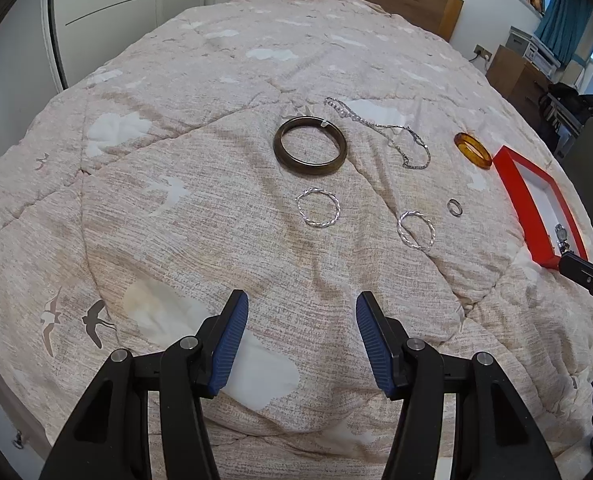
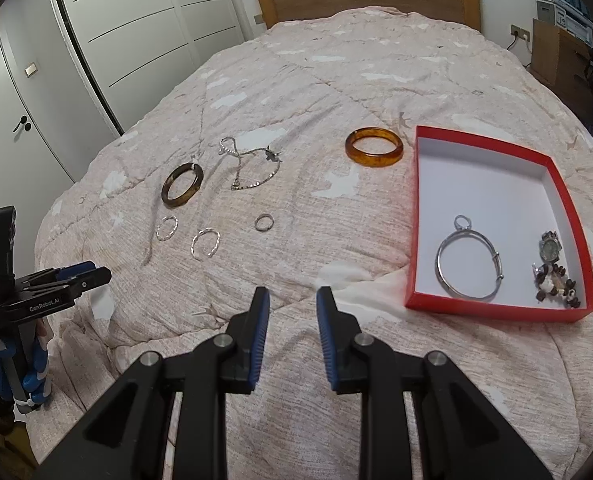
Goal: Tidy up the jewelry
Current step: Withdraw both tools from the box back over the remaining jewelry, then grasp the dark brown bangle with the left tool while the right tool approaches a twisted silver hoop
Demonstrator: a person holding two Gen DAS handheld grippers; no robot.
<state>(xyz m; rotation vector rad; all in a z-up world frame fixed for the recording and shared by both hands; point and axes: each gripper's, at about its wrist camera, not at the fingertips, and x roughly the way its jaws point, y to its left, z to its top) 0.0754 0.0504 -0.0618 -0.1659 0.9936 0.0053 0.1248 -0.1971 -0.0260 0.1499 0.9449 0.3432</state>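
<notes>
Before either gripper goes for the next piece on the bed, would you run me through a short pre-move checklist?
1. Left gripper open and empty: ok.
2. Right gripper empty, jaws apart: ok.
3. Red box has bare floor left beside the silver bangle: ok.
4. Amber bangle, nearest the box, lies apart from other pieces: ok.
5. Chain free of the dark bangle: ok.
6. Small ring graspable on soft quilt: cannot tell.
</notes>
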